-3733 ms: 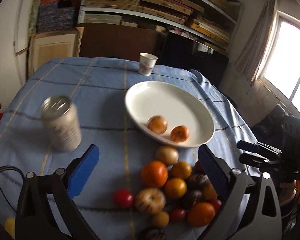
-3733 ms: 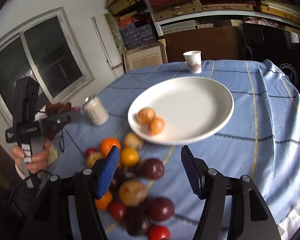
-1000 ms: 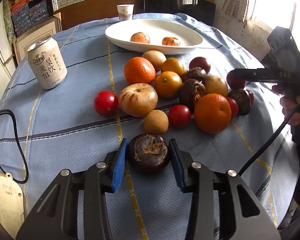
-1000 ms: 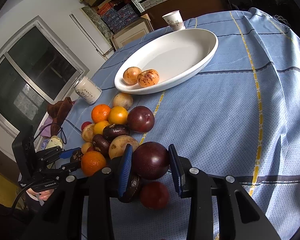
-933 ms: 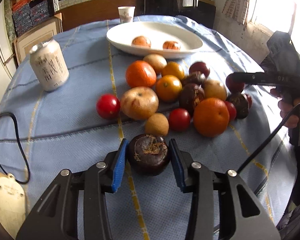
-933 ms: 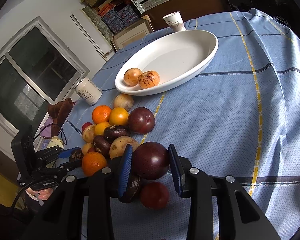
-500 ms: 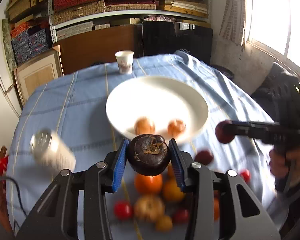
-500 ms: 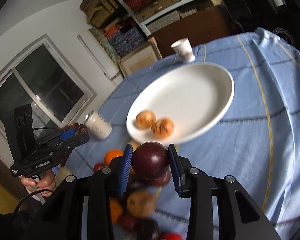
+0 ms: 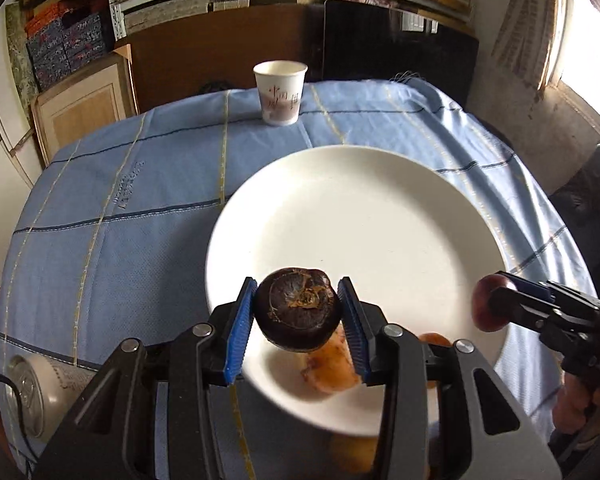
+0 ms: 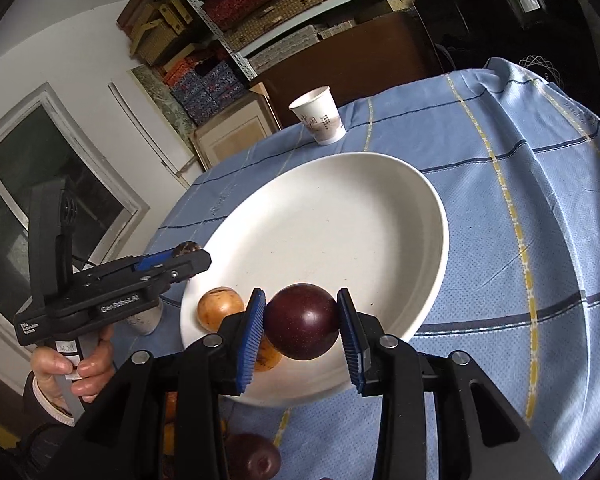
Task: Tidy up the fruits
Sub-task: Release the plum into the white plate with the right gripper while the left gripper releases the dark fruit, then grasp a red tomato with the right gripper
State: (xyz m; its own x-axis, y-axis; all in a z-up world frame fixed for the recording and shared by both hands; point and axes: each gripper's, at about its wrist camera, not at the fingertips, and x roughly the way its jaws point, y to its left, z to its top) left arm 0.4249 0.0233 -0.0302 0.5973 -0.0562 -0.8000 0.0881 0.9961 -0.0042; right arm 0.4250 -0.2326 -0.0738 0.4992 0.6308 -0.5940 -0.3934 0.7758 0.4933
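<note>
wrinkled dark fruit, smooth plum

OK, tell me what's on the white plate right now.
Two tan, brown-speckled fruits lie on the white plate near its near rim: one in full view, the other mostly covered by the right gripper and its dark plum. The rest is bare.

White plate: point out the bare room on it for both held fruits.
The white plate is bare across its middle and far side toward the paper cup. The near rim is crowded: two tan fruits lie there, under the dark wrinkled fruit and purple fruit.
</note>
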